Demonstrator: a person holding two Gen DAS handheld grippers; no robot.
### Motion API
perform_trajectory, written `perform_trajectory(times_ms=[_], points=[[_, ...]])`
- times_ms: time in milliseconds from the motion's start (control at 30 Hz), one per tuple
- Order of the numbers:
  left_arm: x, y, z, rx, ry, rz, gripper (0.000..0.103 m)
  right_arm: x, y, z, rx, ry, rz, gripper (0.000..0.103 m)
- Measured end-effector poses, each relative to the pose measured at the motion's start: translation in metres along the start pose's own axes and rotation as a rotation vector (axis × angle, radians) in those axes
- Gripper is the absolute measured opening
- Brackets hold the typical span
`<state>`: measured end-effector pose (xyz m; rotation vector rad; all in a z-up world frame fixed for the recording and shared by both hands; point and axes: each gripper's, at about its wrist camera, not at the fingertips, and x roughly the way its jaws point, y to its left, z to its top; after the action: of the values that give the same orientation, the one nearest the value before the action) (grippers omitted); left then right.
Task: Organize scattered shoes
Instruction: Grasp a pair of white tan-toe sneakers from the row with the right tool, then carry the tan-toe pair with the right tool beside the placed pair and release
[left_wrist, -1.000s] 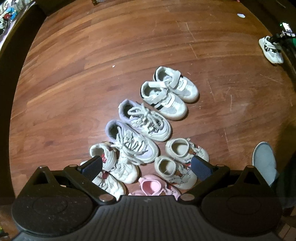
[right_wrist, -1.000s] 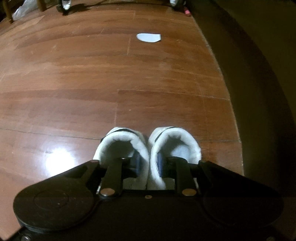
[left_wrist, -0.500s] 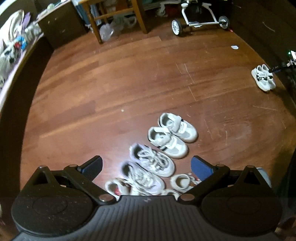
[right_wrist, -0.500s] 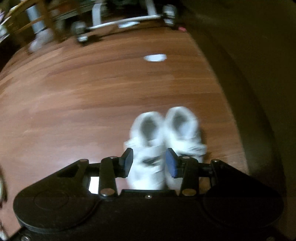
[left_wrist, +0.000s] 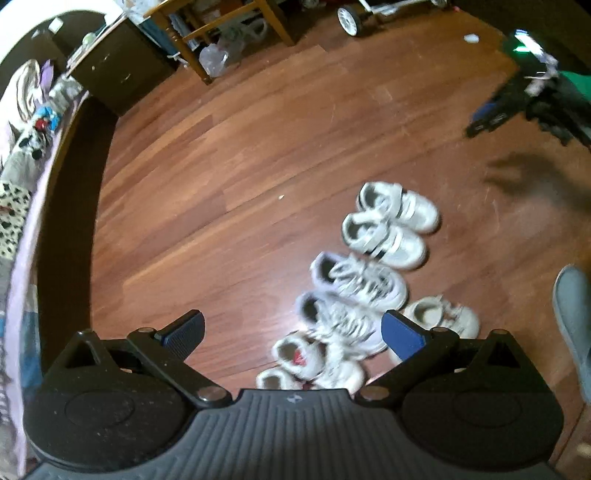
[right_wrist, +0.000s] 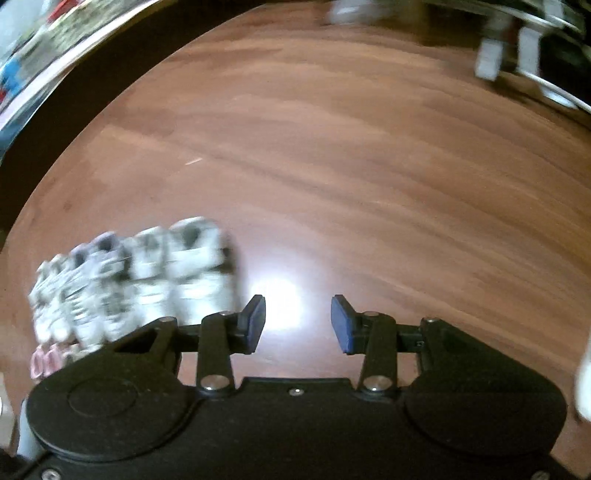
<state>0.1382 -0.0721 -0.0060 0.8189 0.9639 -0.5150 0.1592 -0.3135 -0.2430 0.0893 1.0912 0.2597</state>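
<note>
Nearest, left gripper: black body, ribbed blue pads, jaws spread wide with nothing pinched, hanging above the shoe row.

Shoe row, on reddish-brown plank floor, running near-left to far-right, each pair side by side:
- cream pair with red insoles, closest, partly hidden by the gripper body;
- lavender-trimmed laced trainers, mesh uppers, tangled laces;
- white strap trainers with black stripes, farthest in the row.
- Beige patterned pair, just right of the laced trainers, partly behind the right pad.
- Grey slipper, at the right edge, rounded toe.

Right gripper: black, blue pads; jaws have just been opening and now stand apart over bare floor, a bright glare between them, nothing gripped. Its view is smeared by motion; the same row shows as a white blur at its left, with a pink pair at the near end. From the left view it appears far right as a dark blurred shape.

Far: wooden chair, dark cabinet, wheeled toy, a cluttered ledge along the left.
</note>
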Motion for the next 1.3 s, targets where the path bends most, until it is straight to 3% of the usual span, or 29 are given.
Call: perform_trajectory(times_ms=[167, 333, 433, 500, 800, 1033, 1100, 1167, 1300], points=[[-0.018, 0.020, -0.025, -0.029, -0.026, -0.002, 0.102, 0.052, 0.066, 0.030, -0.108, 0.050, 0.044, 0.042], [-0.020, 0.037, -0.047, -0.054, -0.007, 0.002, 0.102, 0.106, 0.102, 0.052, -0.162, 0.096, 0.008, 0.042], [-0.021, 0.047, -0.059, -0.074, -0.003, 0.005, 0.102, 0.125, 0.104, 0.059, -0.182, 0.118, -0.017, 0.042], [-0.025, 0.050, -0.062, -0.088, -0.014, -0.003, 0.103, 0.135, 0.103, 0.062, -0.195, 0.131, -0.030, 0.047], [-0.030, 0.054, -0.073, -0.112, -0.025, -0.041, 0.102, 0.176, 0.106, 0.068, -0.237, 0.166, -0.071, 0.046], [-0.032, 0.056, -0.072, -0.126, -0.023, -0.028, 0.103, 0.189, 0.116, 0.063, -0.231, 0.108, -0.147, 0.054], [-0.035, 0.055, -0.068, -0.127, -0.031, -0.025, 0.102, 0.183, 0.118, 0.055, -0.210, 0.085, -0.123, 0.029], [-0.037, 0.054, -0.062, -0.124, -0.038, -0.020, 0.102, 0.175, 0.115, 0.050, -0.173, 0.075, -0.102, 0.018], [-0.040, 0.054, -0.047, -0.125, -0.054, -0.001, 0.103, 0.148, 0.104, 0.041, -0.091, 0.023, -0.035, 0.015]])
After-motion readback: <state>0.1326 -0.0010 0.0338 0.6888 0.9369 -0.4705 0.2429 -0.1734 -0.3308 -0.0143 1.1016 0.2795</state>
